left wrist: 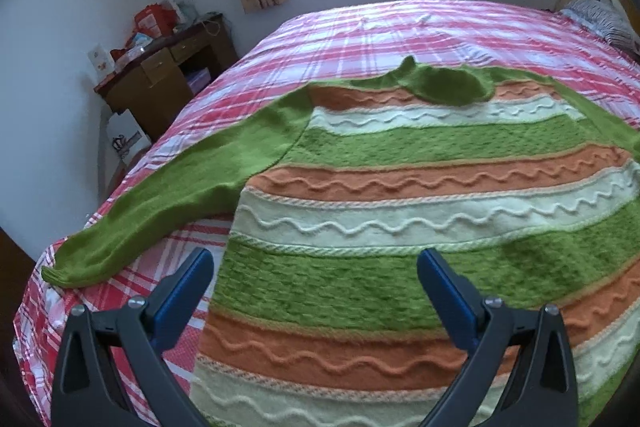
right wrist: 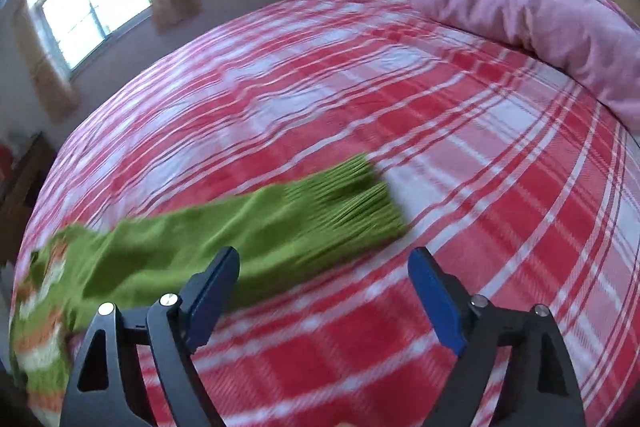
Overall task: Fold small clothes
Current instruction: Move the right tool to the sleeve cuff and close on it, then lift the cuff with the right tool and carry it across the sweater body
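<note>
Left tongs (left wrist: 316,263) over sweater (left wrist: 400,227), right tongs (right wrist: 324,263) beside cuff (right wrist: 352,203)

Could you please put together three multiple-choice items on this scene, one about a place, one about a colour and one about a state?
1. Where does the sweater lie?
A. On the plaid bedspread
B. On the wooden desk
C. Over the headboard

2. What colour are the sweater's sleeves?
A. Orange
B. Green
C. Cream

3. How do the jaws of the right gripper stand?
A. Shut on the cuff
B. Shut on nothing
C. Open, holding nothing

Answers:
1. A: the sweater is spread flat on the red and white plaid, while the desk stands apart by the wall.
2. B: both sleeves are plain green; orange and cream appear only in the body's stripes.
3. C: the blue pads stand wide apart, and the ribbed cuff lies on the bed beyond them, ungripped.
</note>
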{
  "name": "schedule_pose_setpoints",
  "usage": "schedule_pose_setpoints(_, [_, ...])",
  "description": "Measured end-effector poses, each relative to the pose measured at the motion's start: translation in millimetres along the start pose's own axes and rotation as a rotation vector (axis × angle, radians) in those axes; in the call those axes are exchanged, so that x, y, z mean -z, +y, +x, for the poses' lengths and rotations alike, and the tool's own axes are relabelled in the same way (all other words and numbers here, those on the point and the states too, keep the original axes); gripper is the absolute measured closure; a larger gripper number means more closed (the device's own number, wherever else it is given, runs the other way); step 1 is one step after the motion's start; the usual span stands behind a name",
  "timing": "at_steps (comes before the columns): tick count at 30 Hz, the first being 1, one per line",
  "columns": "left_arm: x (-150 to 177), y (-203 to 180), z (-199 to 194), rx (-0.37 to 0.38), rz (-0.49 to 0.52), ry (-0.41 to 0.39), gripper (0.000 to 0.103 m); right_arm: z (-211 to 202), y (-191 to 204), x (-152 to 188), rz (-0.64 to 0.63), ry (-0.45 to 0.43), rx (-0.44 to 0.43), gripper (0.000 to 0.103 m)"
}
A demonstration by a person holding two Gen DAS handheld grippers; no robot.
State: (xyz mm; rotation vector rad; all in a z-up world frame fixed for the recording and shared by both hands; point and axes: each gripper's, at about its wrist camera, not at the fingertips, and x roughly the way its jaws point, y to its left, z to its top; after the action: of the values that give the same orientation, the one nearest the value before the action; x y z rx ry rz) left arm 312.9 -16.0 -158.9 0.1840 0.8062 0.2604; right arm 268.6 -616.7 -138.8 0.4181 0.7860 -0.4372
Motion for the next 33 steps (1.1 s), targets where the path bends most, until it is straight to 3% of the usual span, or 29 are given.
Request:
schedule_pose_setpoints(5, [4, 5, 11, -0.005, -0.025, 0.035, 0.0, 25, -19, -20, 0.063, 0.045, 0.016, 0.039])
schedule_pose_setpoints(7, [6, 3, 14, -0.001, -0.023, 0.047, 0.0, 28, -19, -22, 0.058, 0.043, 0.028, 0.043])
schedule_pose_setpoints(11, [8, 2, 15, 0.007, -0.022, 0.049, 0.0, 32, -10, -22, 0.013, 0.045, 0.006, 0.089])
schedule_pose_setpoints(22, [11, 12, 17, 0.052, -0.058, 0.06, 0.0, 11, 11, -31, -0.024, 0.019, -0.037, 0.092])
schedule_pose_setpoints(33, [14, 19, 15, 0.08, -0.067, 0.062, 0.0, -50, 88, -64, -0.138, -0.078, -0.119, 0.092])
